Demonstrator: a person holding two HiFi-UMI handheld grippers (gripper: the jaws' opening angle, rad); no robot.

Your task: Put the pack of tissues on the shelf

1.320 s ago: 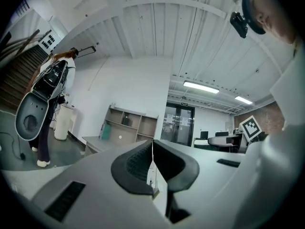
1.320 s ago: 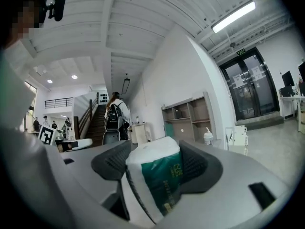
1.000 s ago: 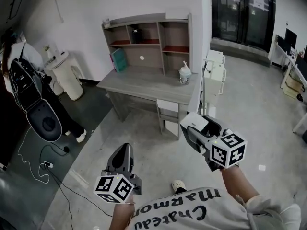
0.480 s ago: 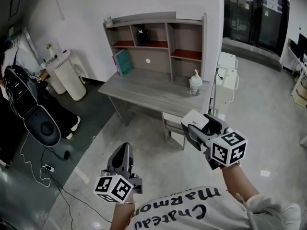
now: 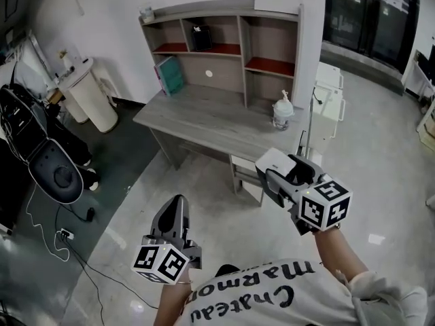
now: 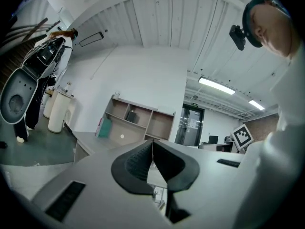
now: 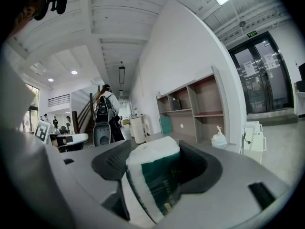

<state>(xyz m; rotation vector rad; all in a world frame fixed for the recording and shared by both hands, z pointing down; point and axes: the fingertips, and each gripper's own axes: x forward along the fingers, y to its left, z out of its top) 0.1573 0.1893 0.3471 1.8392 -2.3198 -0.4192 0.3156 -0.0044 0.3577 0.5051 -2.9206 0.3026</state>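
Observation:
A white and green pack of tissues (image 7: 155,180) is clamped between the jaws of my right gripper (image 5: 282,170), which hovers above the floor just in front of the grey desk (image 5: 204,117). The pack shows as a white block (image 5: 273,160) at the gripper's tip in the head view. On the desk stands the wooden shelf unit (image 5: 231,46) with open compartments, also seen ahead in the right gripper view (image 7: 195,109). My left gripper (image 5: 173,216) is lower left, shut with nothing between its jaws (image 6: 151,149).
A pump bottle (image 5: 282,111) stands on the desk's right end, a teal book (image 5: 168,75) leans at the shelf's left. A dark box (image 5: 200,38) sits in an upper compartment. A white cylinder bin (image 5: 88,95), a black chair (image 5: 41,155) and floor cables (image 5: 61,240) lie left; white cabinet (image 5: 329,94) right.
The view has drawn closer to the desk and shelf, which now sit larger and more central. Both grippers keep their places in the view, the right one still holding the pack.

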